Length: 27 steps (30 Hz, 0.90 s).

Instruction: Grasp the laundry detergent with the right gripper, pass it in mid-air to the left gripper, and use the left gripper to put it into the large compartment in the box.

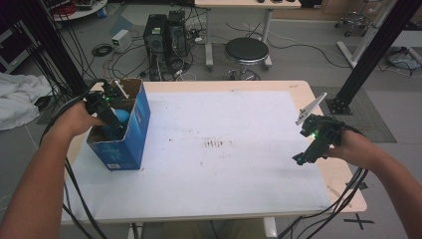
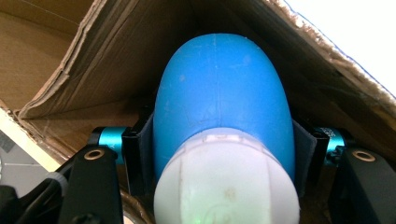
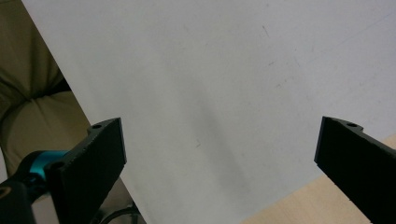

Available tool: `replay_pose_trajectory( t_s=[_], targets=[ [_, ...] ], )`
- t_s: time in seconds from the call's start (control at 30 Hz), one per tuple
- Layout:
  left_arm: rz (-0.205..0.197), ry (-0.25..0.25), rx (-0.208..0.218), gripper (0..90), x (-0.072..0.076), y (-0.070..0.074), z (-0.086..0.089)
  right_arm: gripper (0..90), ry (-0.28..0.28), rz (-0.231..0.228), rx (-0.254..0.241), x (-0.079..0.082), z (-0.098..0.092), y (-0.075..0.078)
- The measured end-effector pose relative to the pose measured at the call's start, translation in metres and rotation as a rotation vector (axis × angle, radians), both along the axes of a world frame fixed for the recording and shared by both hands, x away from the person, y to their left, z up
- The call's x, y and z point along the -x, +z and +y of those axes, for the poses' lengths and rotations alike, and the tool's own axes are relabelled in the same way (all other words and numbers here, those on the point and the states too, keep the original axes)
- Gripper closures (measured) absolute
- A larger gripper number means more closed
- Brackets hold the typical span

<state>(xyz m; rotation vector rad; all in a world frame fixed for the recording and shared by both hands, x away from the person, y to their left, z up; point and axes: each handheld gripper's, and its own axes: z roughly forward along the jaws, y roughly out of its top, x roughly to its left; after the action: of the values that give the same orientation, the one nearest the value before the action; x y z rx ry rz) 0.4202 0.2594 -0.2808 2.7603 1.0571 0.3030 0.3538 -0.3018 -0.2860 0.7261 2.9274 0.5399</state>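
Observation:
A blue cardboard box (image 1: 130, 134) with its top flaps open stands at the table's left side. My left gripper (image 1: 113, 124) reaches down into it, shut on a blue rubber bulb with a white cap (image 2: 219, 107); the black pads (image 2: 139, 154) press on both flanks of the bulb, inside the brown cardboard walls (image 2: 60, 65). In the high view the bulb (image 1: 121, 118) shows as a blue patch within the box. My right gripper (image 1: 303, 155) hovers over the table's right side, open, with bare white sheet (image 3: 210, 93) between its jaws.
A white sheet (image 1: 219, 149) covers most of the wooden table (image 1: 343, 184). Beyond the far edge stand a black stool (image 1: 246, 51), two computer towers (image 1: 164, 37) and loose cables on the floor. A black frame post (image 1: 368, 55) rises at the right.

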Motion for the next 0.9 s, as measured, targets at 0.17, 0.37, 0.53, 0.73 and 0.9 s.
replay_pose_trajectory(
  t_s=[0.17,0.37,0.53,0.73,0.9],
  targets=[
    [-0.031,0.018,0.037,30.8,0.003,0.012,0.004,1.1,0.001,-0.008,-0.002,0.002,0.0,0.002],
    [-0.068,0.034,0.063,25.4,0.01,0.034,0.011,1.1,-0.002,-0.015,-0.007,0.004,-0.001,0.005],
    [-0.101,0.036,0.094,25.1,0.019,0.05,0.014,1.1,0.001,-0.022,-0.008,0.006,0.0,0.007],
    [-0.145,0.035,0.13,25.1,0.028,0.067,0.014,1.1,-0.003,-0.032,-0.011,0.007,0.001,0.01],
    [-0.156,0.007,0.173,25.0,0.034,0.075,0.005,1.1,-0.009,-0.029,-0.01,0.007,0.002,0.011]
  ],
)
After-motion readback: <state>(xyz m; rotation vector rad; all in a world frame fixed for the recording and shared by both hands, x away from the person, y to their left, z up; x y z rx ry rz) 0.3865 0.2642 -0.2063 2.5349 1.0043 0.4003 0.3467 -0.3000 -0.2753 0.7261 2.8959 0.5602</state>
